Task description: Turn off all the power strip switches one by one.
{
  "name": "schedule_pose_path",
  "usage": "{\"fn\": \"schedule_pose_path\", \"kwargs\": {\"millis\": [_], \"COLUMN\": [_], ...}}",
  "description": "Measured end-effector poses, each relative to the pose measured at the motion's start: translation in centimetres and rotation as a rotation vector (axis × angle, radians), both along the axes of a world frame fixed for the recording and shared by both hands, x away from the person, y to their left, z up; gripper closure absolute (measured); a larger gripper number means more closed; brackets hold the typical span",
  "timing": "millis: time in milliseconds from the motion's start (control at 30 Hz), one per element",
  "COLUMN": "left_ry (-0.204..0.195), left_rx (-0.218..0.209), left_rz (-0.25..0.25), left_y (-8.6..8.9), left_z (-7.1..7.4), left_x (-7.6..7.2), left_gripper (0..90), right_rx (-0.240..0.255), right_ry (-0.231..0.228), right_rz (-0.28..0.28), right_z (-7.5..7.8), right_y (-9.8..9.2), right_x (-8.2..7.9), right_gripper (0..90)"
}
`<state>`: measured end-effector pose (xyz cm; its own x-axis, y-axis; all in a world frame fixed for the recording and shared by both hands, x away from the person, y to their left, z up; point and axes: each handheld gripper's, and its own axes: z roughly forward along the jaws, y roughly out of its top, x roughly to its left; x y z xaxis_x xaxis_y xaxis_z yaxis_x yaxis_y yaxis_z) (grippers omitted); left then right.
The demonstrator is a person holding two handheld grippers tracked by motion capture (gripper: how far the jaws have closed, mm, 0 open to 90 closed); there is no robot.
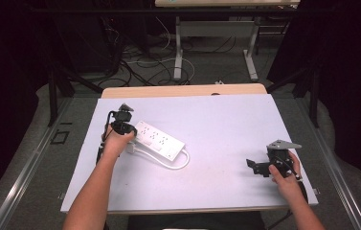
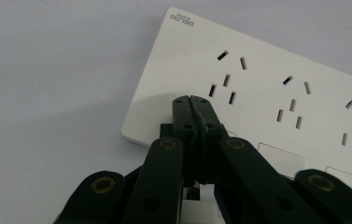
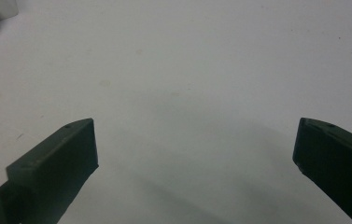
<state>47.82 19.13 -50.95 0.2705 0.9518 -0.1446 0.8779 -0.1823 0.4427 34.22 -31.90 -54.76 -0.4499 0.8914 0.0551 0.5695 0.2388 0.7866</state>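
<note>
High view places the white power strip (image 1: 159, 139) on the left half of the white table top (image 1: 226, 124), lying at a slant, with its white cable (image 1: 180, 163) looping off the near end. The left gripper (image 1: 129, 130) sits at the strip's left end, held in the person's left hand (image 1: 116, 143). In the left gripper view the two black jaws are pressed together with nothing between them, and their joined tip (image 2: 190, 100) rests on or just above the strip's face (image 2: 267, 88), close to the corner and just below the first group of socket slots; contact cannot be confirmed from these frames. Square buttons (image 2: 281, 158) show along the strip's near edge, partly hidden behind the jaw links. The right gripper (image 1: 251, 165) waits near the table's right front, well apart from the strip, and the right gripper view shows its jaws spread wide over bare table, holding nothing. The step in hand is judged to be pressing or steadying the strip at its end with the closed tip. The next move likely calls for a short, controlled push downward or along the face, with the strip kept from sliding on the smooth surface; the right gripper is free to brace the far end.
</note>
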Motion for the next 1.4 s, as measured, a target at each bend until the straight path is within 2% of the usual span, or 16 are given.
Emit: {"fn": "schedule_pose_path", "kwargs": {"millis": [400,767,1033,1200,1400], "left_ry": [0.003,-0.004,-0.036,-0.047,-0.091], "left_rx": [0.035,0.034,0.013,-0.01,-0.037], "left_rz": [-0.003,0.012,0.027,0.003,-0.025], "left_y": [-0.2,0.0,0.3,0.3,0.1], "left_z": [-0.1,0.1,0.6,1.1,1.5], "left_x": [0.0,-0.1,-0.6,-1.0,-1.9], "left_gripper": [90.0,90.0,90.0,85.4,77.8], "right_rx": [0.01,0.004,0.013,0.015,0.016], "right_ry": [0.002,-0.003,0.002,0.003,0.004], "right_rz": [-0.002,-0.001,-0.005,-0.006,-0.011], "right_z": [0.1,0.0,0.1,0.1,0.2], "right_y": [0.0,0.0,0.0,0.0,0.0], "right_x": [-0.1,0.0,-0.1,-0.1,-0.1], "right_gripper": [0.0,0.0,0.0,0.0,0.0]}}
